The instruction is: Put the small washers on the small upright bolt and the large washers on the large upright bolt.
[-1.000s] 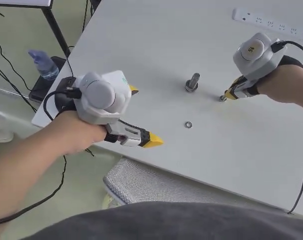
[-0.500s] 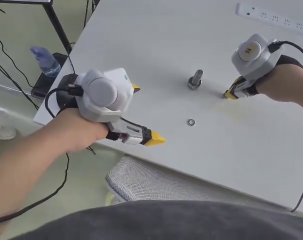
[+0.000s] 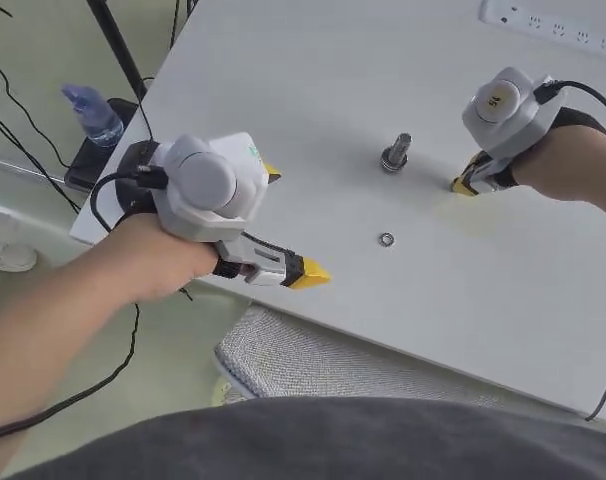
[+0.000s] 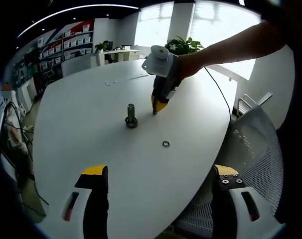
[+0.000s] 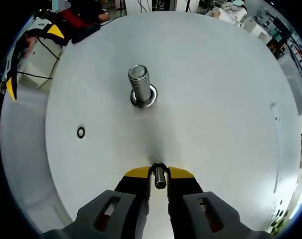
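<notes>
A large upright bolt [image 3: 396, 153] [image 4: 131, 115] [image 5: 141, 87] stands mid-table with washers ringing its base. One small washer [image 3: 386, 239] [image 4: 166, 144] [image 5: 80, 132] lies flat on the white table [image 3: 313, 80], nearer the front edge. My right gripper [image 3: 461, 187] [image 4: 155, 107] [image 5: 160, 174] points down at the table right of the large bolt, shut on the small bolt [image 5: 160, 178], which stands between its yellow tips. My left gripper [image 3: 290, 225] [image 4: 160, 172] hovers over the table's front-left edge, jaws wide apart and holding nothing.
A white power strip [image 3: 553, 28] lies at the table's far right. A grey mesh chair [image 3: 313, 365] sits just below the front edge. On the floor to the left stand a spray bottle [image 3: 91, 113] and loose cables.
The head view has drifted a little. The right gripper's tips now cover the small bolt, which showed just off them a second ago. The left gripper has hardly moved.
</notes>
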Action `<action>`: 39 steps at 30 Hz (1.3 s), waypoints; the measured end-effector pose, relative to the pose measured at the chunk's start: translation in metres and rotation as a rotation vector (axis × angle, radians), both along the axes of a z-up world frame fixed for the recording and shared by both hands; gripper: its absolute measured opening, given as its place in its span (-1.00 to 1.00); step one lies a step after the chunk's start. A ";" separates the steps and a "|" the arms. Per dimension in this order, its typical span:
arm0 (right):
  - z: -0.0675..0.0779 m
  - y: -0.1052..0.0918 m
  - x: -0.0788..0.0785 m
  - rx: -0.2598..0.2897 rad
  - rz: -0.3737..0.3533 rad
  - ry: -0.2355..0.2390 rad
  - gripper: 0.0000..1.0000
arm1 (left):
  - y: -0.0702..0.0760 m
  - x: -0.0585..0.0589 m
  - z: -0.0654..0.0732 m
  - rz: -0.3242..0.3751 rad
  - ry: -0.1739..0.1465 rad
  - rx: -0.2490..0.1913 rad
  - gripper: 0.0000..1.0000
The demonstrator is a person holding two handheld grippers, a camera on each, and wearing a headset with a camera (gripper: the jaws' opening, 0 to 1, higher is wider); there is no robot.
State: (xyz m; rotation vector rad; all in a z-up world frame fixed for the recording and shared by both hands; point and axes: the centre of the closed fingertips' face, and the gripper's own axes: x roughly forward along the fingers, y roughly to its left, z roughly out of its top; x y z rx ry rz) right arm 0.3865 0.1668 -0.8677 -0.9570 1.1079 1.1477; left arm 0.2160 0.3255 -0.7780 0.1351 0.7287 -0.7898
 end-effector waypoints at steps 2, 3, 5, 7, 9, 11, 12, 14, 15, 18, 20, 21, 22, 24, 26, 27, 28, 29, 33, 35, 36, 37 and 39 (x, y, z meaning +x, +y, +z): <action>0.001 0.001 0.000 0.001 -0.001 0.000 -0.74 | 0.000 0.000 0.000 0.003 0.001 -0.004 0.71; 0.001 0.001 0.001 0.001 0.000 0.000 -0.74 | 0.001 0.000 0.000 0.003 0.002 -0.005 0.70; 0.000 0.001 0.001 0.000 -0.002 0.001 -0.74 | 0.002 -0.001 -0.001 0.002 0.008 -0.003 0.68; 0.000 0.001 0.001 0.000 -0.002 0.000 -0.74 | 0.002 -0.001 -0.001 0.002 0.007 -0.002 0.68; 0.000 0.001 0.000 0.000 -0.004 0.001 -0.74 | 0.002 -0.001 0.000 0.003 0.006 -0.005 0.68; 0.001 0.001 -0.001 0.001 -0.004 0.003 -0.74 | 0.001 -0.001 -0.001 0.002 0.007 -0.005 0.68; 0.001 0.002 0.000 0.001 0.000 0.003 -0.74 | 0.001 -0.001 -0.001 0.000 0.006 -0.003 0.68; 0.001 0.002 0.000 0.001 -0.004 0.005 -0.73 | 0.000 0.000 0.000 0.000 0.005 -0.011 0.68; 0.001 0.003 0.000 0.001 -0.005 0.006 -0.73 | -0.001 0.000 0.001 0.001 0.004 -0.017 0.68; 0.001 0.002 0.001 0.000 -0.006 0.008 -0.73 | 0.000 0.000 0.001 0.000 0.003 -0.012 0.68; 0.001 0.002 0.001 0.001 -0.007 0.008 -0.73 | 0.000 0.000 0.000 0.001 0.005 -0.012 0.68; 0.001 0.002 0.001 0.001 -0.008 0.008 -0.73 | 0.000 -0.001 0.000 0.001 0.005 -0.011 0.68; 0.001 0.002 0.001 0.002 -0.008 0.007 -0.73 | 0.001 -0.001 0.000 -0.001 0.005 -0.007 0.67; 0.001 0.002 0.000 0.002 -0.006 0.007 -0.73 | 0.001 -0.001 0.000 0.000 0.005 -0.009 0.67; 0.001 0.002 0.001 0.002 -0.007 0.007 -0.72 | 0.001 -0.002 0.000 0.002 0.006 -0.009 0.67; 0.001 0.001 0.002 0.003 -0.014 0.007 -0.72 | 0.002 -0.002 0.000 0.001 0.006 -0.005 0.67; 0.001 0.001 0.002 0.004 -0.016 0.007 -0.72 | 0.002 -0.002 0.000 0.001 0.006 -0.004 0.67; 0.000 0.001 0.003 0.006 -0.021 0.012 -0.70 | 0.003 -0.002 0.000 0.003 0.005 -0.004 0.67; 0.003 0.001 -0.001 0.013 -0.028 0.017 -0.60 | 0.005 0.000 0.001 0.010 0.000 0.000 0.67; 0.002 0.000 -0.001 0.011 -0.030 0.026 -0.53 | 0.006 0.000 0.001 0.010 -0.002 0.004 0.67; 0.002 -0.001 -0.001 0.013 -0.030 0.027 -0.52 | 0.006 0.000 0.001 0.009 -0.002 0.004 0.67; 0.003 -0.001 -0.001 0.013 -0.031 0.025 -0.52 | 0.005 0.000 0.001 0.008 -0.003 0.003 0.67; 0.004 -0.001 -0.001 0.015 -0.028 0.024 -0.51 | 0.006 0.000 0.002 0.008 -0.003 0.002 0.67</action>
